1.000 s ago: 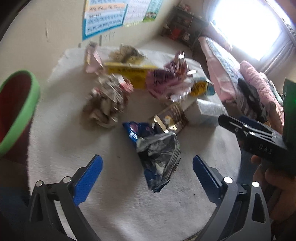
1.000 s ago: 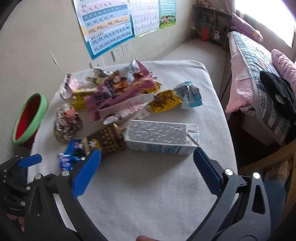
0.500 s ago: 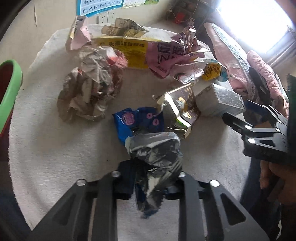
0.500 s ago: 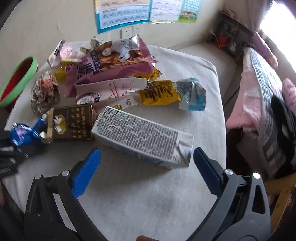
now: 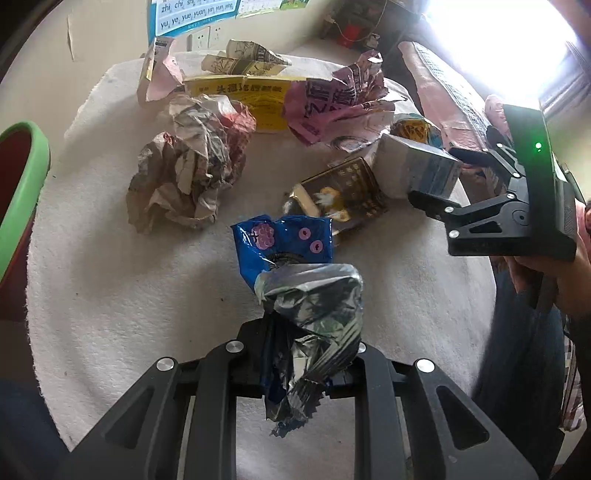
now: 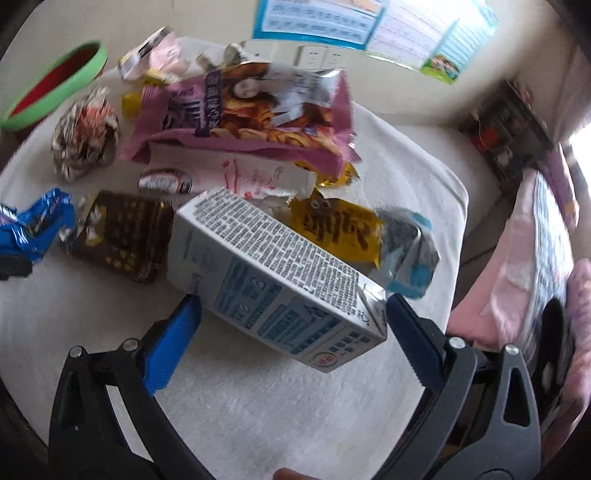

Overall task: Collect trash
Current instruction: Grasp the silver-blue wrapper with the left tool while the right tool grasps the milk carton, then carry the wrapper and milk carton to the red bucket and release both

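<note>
Left gripper (image 5: 295, 354) pinches a blue-and-silver wrapper (image 5: 295, 280) on the white-clothed table (image 5: 110, 295).
Right gripper (image 6: 291, 317), jaws apart, straddles a milk carton (image 6: 273, 273), seemingly not yet gripping.

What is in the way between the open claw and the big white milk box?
Nothing visible. The right gripper is open, with its blue fingers already at either side of the white milk carton. The other wrappers lie behind the carton, not in front of it.

place: home bedroom | cues: bed with pink bedding (image 6: 524, 280); learning posters (image 6: 369, 26) over wall sockets (image 6: 321, 59)
</note>
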